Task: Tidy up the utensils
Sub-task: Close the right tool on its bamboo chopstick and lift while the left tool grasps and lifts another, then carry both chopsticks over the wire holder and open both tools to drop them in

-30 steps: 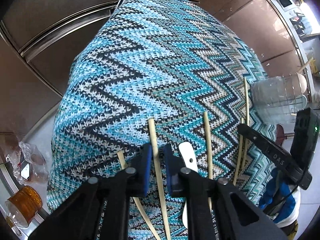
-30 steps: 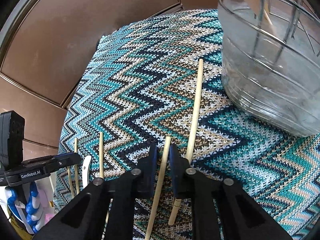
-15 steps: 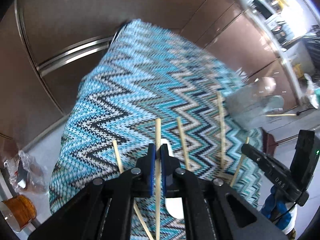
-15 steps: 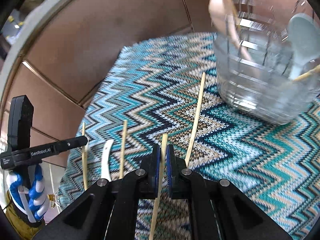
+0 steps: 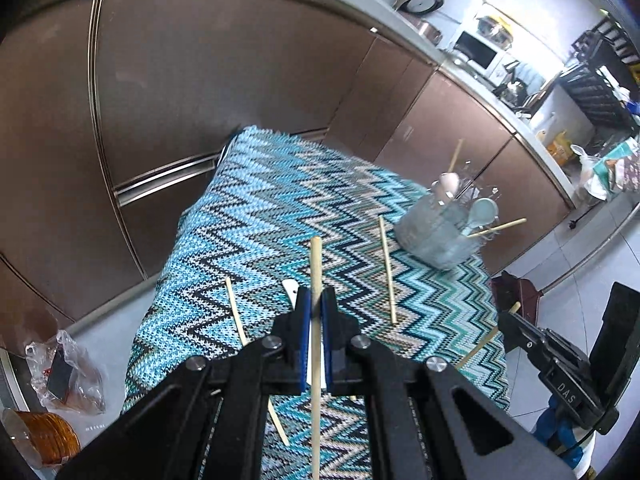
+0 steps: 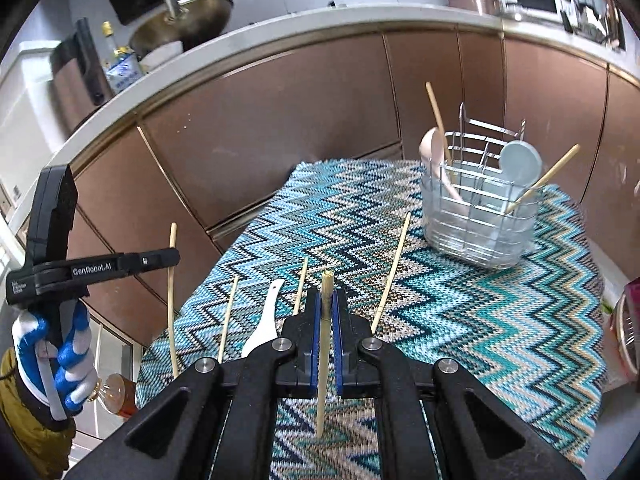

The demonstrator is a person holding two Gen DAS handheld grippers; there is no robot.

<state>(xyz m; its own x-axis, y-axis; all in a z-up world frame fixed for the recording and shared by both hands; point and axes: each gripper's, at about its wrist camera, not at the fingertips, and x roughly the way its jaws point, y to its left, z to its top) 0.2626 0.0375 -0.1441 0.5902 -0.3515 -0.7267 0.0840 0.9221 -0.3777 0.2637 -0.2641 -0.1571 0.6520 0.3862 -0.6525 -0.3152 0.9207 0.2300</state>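
My left gripper (image 5: 315, 300) is shut on a wooden chopstick (image 5: 316, 264) and holds it above the zigzag cloth (image 5: 280, 208). My right gripper (image 6: 326, 300) is shut on another chopstick (image 6: 325, 344), also lifted. A wire utensil holder (image 6: 478, 220) stands at the far right of the cloth with spoons and chopsticks in it; it also shows in the left wrist view (image 5: 438, 232). Loose chopsticks (image 6: 390, 276) and a white spoon (image 6: 266, 320) lie on the cloth. The left gripper appears in the right wrist view (image 6: 172, 256) with its chopstick upright.
Brown cabinet fronts (image 6: 280, 120) run behind the table. A counter with a sink bowl (image 6: 184, 24) is above. On the floor at left lie a plastic bag (image 5: 64, 372) and an amber jar (image 5: 44, 436). A dark stool (image 5: 520, 292) stands past the cloth's right edge.
Both grippers closed on their chopsticks and lifted them up and back from the cloth. The view has widened to show the holder, cabinets and counter.
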